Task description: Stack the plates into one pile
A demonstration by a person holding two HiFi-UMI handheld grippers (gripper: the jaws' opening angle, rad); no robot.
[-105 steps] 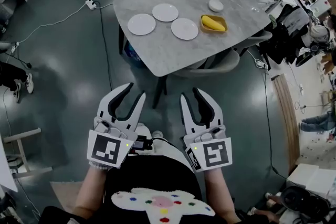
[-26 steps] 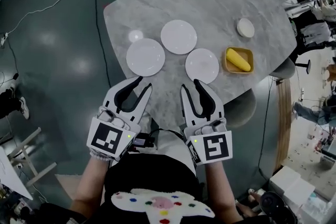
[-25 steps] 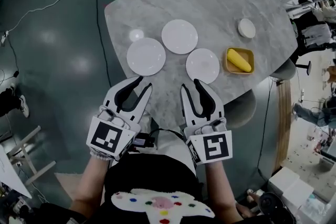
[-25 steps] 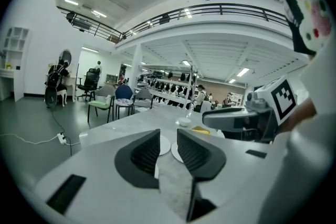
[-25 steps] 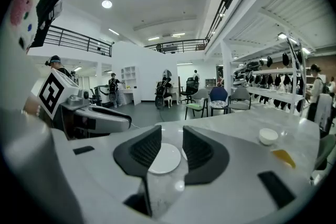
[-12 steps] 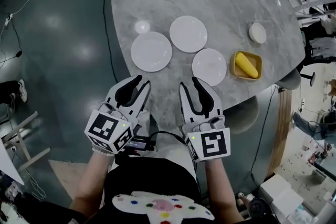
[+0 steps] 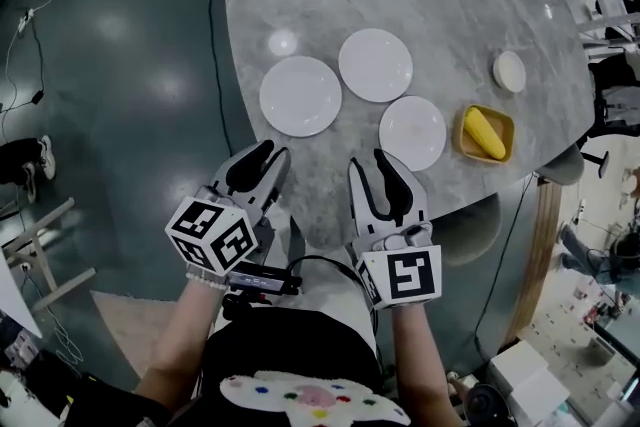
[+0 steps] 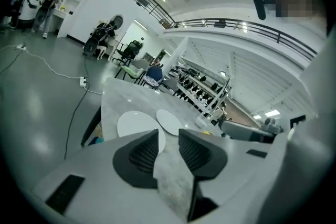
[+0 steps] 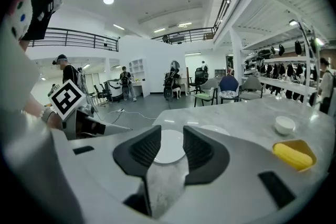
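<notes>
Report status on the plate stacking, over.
Left gripper empty, fingers just opening; right gripper open, empty. Left plate, far plate, right plate lie apart, unstacked. Nothing in the way.

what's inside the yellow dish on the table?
One yellow oblong item, probably a banana, lies in the yellow dish. Nothing else shows in it. The dish floor under the item is covered, so that part can't be checked.

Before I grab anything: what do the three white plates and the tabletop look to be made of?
Left plate, far plate, right plate: probably glazed ceramic or porcelain, though melamine is possible. They are plain white and smooth with a soft sheen.
Tabletop: polished marble or a marble-look slab, pale grey with veining. A ceiling light reflects off it as a bright spot.
</notes>
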